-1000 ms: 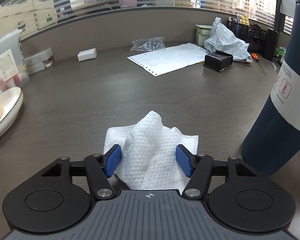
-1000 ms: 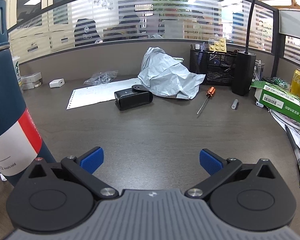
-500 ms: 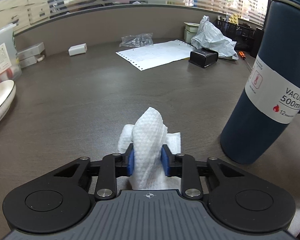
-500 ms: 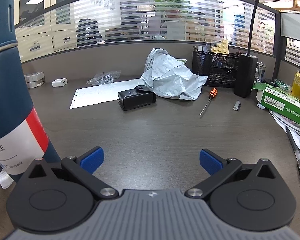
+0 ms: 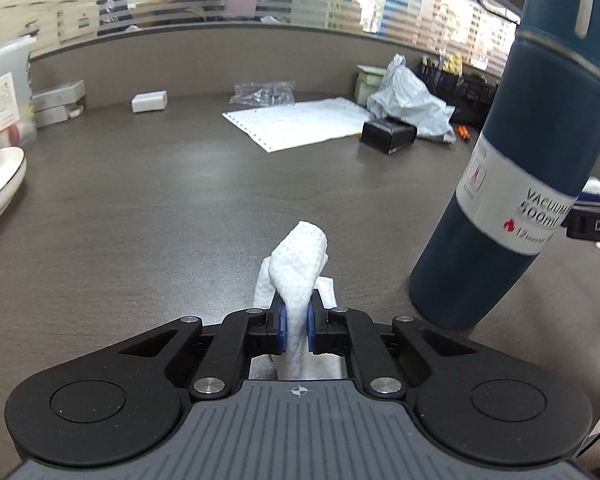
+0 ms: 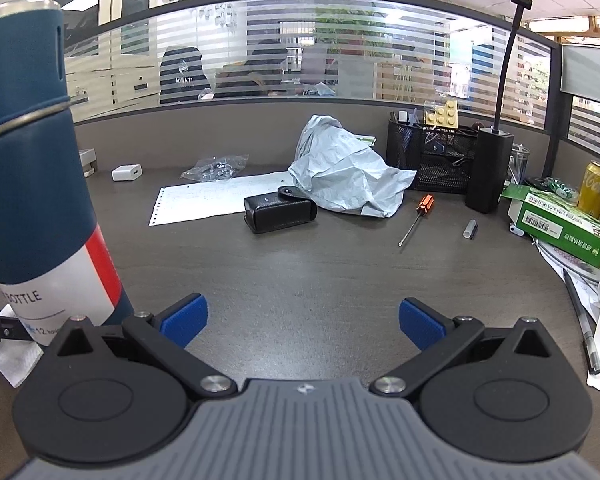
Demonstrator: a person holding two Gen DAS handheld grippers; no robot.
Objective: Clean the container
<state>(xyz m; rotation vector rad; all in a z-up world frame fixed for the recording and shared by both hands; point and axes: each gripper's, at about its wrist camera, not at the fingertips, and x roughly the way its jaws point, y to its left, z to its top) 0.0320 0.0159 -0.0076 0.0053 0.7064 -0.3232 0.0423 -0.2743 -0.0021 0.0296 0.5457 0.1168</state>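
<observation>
On desk (image 5: 140,216): capped blue bottle (image 5: 512,168) upright, contents unseen.

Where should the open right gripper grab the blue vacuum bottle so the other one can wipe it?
Grip the vacuum bottle around its straight cylindrical body at the white label, from its right side. It stands upright, left of the open right gripper.

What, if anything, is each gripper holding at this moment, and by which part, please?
The left gripper is shut on the white paper towel, pinching a bunched-up fold near its middle. The right gripper is open and holds nothing.
</observation>
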